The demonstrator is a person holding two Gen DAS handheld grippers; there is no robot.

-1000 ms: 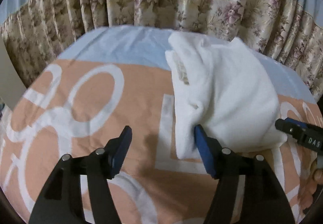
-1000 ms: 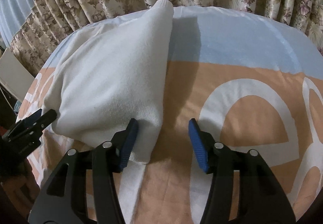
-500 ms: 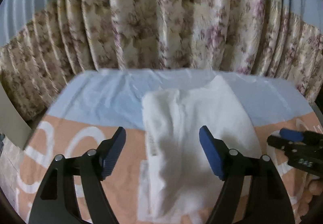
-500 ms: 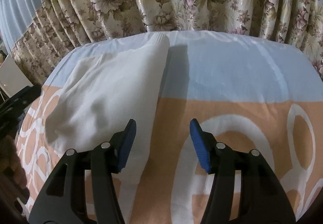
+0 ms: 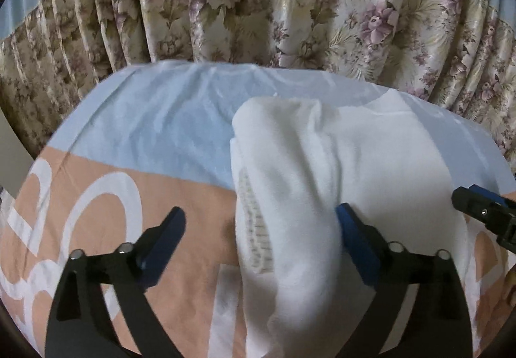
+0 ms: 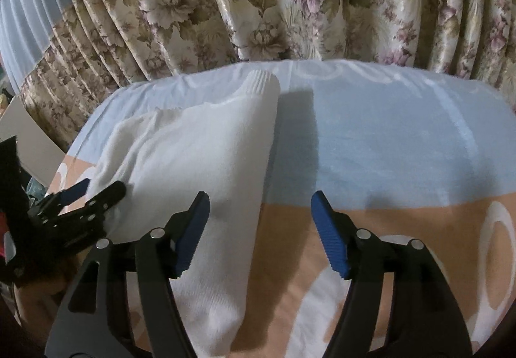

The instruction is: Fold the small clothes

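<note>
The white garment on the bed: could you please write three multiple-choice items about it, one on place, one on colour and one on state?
1. Where does the white garment lie?
A. On the patterned bedcover
B. Hung on the floral curtain
C. On a chair

2. What colour are the pads of the right hand-held gripper?
A. Red
B. Blue
C. Green

3. How does the left hand-held gripper stand to the garment?
A. Clamped on a sleeve
B. Lifting it off the bed
C. Jaws apart, opening, cloth between them but not pinched

Answers:
1 A, as it rests flat on the blue and orange cover, in front of the curtain.
2 B, as both pads show blue.
3 C, as the left pad stands well clear of the cloth, which rests on the bed.
</note>
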